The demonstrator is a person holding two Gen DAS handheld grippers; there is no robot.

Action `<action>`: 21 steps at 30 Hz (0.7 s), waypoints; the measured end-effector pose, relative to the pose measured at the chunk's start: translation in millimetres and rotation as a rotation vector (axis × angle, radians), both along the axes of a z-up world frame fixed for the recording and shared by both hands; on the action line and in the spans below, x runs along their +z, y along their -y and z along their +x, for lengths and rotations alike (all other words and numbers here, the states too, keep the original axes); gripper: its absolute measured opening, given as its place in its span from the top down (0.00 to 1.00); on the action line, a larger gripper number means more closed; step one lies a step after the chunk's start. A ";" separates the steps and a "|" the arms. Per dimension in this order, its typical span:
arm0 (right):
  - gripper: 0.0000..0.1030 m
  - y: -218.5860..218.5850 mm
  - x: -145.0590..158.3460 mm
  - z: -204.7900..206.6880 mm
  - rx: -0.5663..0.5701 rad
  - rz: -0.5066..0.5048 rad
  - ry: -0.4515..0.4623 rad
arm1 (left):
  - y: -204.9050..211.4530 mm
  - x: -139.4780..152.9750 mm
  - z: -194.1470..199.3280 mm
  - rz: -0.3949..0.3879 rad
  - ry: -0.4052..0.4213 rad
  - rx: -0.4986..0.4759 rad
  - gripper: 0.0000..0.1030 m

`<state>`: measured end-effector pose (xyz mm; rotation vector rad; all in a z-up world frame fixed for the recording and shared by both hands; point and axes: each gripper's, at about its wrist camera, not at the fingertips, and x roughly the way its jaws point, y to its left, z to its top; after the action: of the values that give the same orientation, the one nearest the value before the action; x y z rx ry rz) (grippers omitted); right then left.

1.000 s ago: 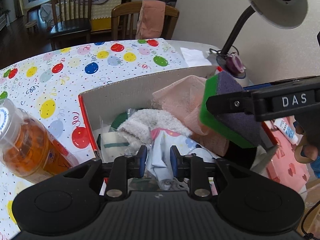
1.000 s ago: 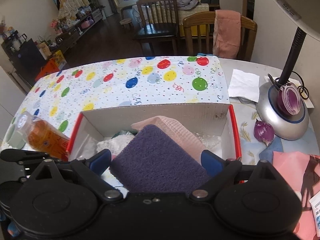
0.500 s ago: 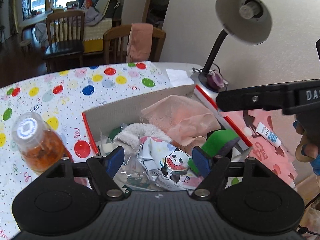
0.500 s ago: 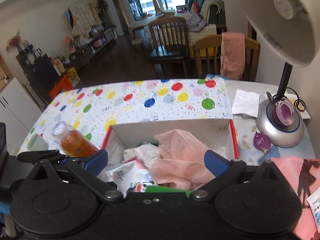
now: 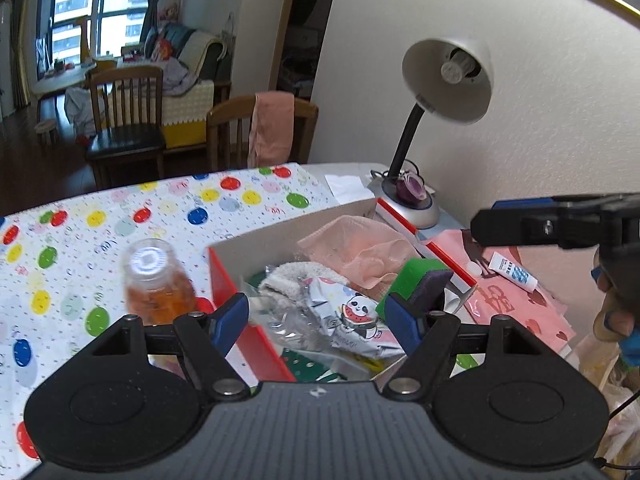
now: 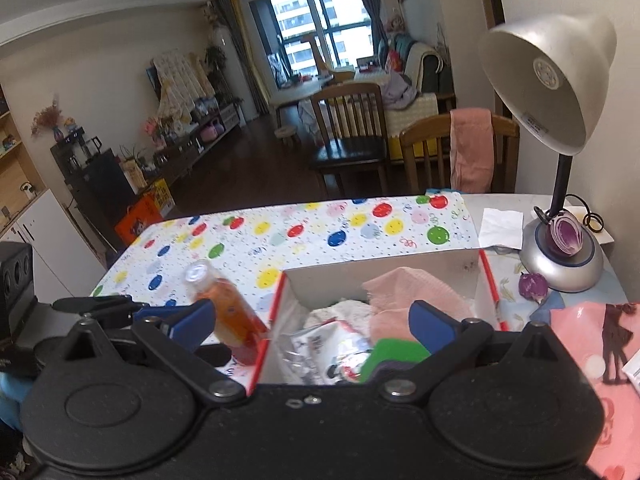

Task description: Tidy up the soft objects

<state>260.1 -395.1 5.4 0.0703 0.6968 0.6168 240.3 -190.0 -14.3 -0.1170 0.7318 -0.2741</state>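
sponge dropped into the box — right claw and left claw both spread wide, empty.

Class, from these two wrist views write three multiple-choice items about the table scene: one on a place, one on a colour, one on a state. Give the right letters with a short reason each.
1. Where does the green and purple sponge lie?
A. inside the red-edged box
B. on the balloon tablecloth
C. under the lamp

2. What colour is the liquid in the bottle?
A. clear
B. orange
C. blue

3. How do the fingers of the right gripper stand?
A. shut on the sponge
B. shut on the pink cloth
C. open, holding nothing

Answers:
1 A: the sponge rests among the pink cloth and the panda packet inside the box walls.
2 B: the bottle beside the box shows orange through its clear sides.
3 C: the blue fingers stand wide apart above the box with nothing pressed between them.
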 end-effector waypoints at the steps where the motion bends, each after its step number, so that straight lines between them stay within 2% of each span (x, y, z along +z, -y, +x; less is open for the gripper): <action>1: 0.00 -3.6 0.3 -6.7 -0.002 0.001 0.012 | -3.6 2.3 -5.0 0.002 0.010 -0.001 0.27; 7: 0.00 -24.1 -3.2 -52.5 -0.015 0.038 0.092 | -26.6 14.4 -37.6 0.013 0.071 -0.003 0.27; 10: 0.00 -32.9 -7.5 -72.1 -0.037 0.057 0.133 | -37.3 17.9 -50.8 0.016 0.087 -0.007 0.22; 14: 0.00 -41.4 -14.5 -93.8 -0.076 0.082 0.169 | -49.2 21.0 -69.4 0.022 0.121 -0.015 0.22; 18: 0.00 -51.3 -22.2 -114.7 -0.112 0.069 0.207 | -58.0 23.9 -87.0 0.022 0.154 -0.029 0.16; 21: 0.00 -57.0 -25.3 -128.8 -0.140 0.066 0.220 | -63.2 26.0 -97.7 0.004 0.167 -0.038 0.16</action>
<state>131.3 -338.2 -20.0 0.1097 0.4540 0.5040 142.6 -126.8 11.7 -0.0758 0.5696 -0.3144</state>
